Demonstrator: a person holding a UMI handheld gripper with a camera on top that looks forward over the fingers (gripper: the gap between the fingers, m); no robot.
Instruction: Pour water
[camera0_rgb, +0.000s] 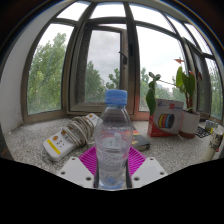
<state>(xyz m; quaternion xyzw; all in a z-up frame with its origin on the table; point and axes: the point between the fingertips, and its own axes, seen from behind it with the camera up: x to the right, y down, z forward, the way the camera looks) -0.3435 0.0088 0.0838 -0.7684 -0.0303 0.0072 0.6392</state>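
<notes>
A clear plastic water bottle (114, 140) with a blue cap stands upright between my gripper's (112, 172) two fingers. It holds water. The magenta pads (88, 160) lie against both of its sides, and the gripper is shut on it. The bottle's base is hidden low between the fingers. No cup or glass shows in this view.
A stone sill (35, 140) runs under a large window (100, 60). A bottle with a white label (68, 137) lies on its side to the left. A red and white box (164, 122), a potted plant (188, 90) and a cactus (151, 95) stand to the right.
</notes>
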